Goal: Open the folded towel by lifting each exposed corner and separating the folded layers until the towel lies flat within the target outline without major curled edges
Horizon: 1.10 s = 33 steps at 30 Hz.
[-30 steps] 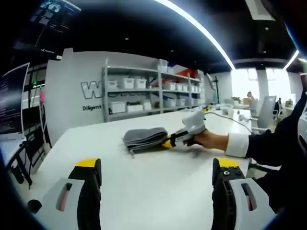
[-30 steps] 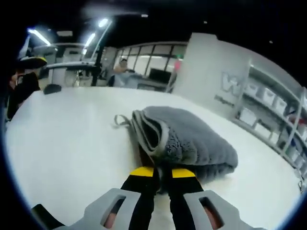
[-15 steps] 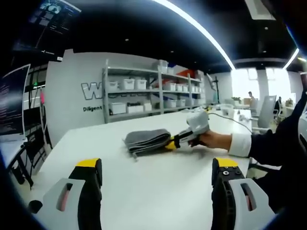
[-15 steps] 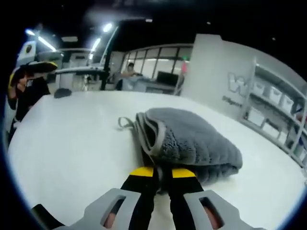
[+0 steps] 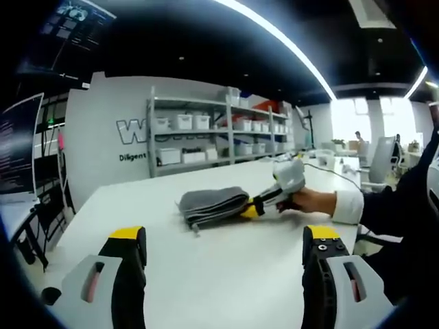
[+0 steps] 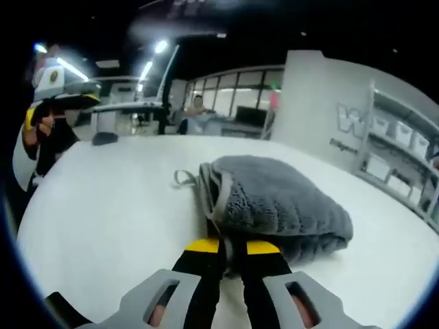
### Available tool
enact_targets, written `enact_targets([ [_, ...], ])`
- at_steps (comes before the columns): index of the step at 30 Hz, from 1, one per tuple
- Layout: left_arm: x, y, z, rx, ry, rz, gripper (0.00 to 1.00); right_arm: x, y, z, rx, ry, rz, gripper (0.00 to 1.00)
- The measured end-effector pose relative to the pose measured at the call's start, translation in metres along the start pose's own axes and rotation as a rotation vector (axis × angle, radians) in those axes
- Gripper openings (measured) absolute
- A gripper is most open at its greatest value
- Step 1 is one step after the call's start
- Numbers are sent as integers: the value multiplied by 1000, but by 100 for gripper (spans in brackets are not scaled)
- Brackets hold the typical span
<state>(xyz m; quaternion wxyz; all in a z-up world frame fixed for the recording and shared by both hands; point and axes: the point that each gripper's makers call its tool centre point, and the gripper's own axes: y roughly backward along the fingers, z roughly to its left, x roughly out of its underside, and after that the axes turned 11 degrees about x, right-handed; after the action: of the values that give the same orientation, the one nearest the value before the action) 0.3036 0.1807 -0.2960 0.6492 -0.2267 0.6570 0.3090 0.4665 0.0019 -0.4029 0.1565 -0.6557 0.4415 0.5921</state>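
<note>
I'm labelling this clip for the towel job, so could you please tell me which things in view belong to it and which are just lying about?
Part of the job:
- folded grey towel, on the white table
- right claw, shut on the towel's near edge
- left claw, open, held back from the towel

Just lying about:
- shelving with white bins
- dark object on the far table edge

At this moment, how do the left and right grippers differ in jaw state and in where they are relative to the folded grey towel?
The left gripper has its jaws wide apart, holding nothing; the right gripper has its jaws together at the edge of the folded grey towel. The left gripper is held well back from the towel over the white table; the right gripper touches it. Both have yellow-tipped black jaws.
</note>
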Motion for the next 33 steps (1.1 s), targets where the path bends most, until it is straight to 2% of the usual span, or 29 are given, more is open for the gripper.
enact_targets([
  [8, 1, 2, 2, -4, -1, 4, 91, -2, 8, 15, -45, 18, -6, 5],
  [12, 1, 2, 4, -11, 2, 2, 91, -2, 13, 23, -59, 58, -10, 5],
  [33, 5, 1, 5, -19, 7, 21, 90, -1, 23, 39, -141, 111, -35, 4],
])
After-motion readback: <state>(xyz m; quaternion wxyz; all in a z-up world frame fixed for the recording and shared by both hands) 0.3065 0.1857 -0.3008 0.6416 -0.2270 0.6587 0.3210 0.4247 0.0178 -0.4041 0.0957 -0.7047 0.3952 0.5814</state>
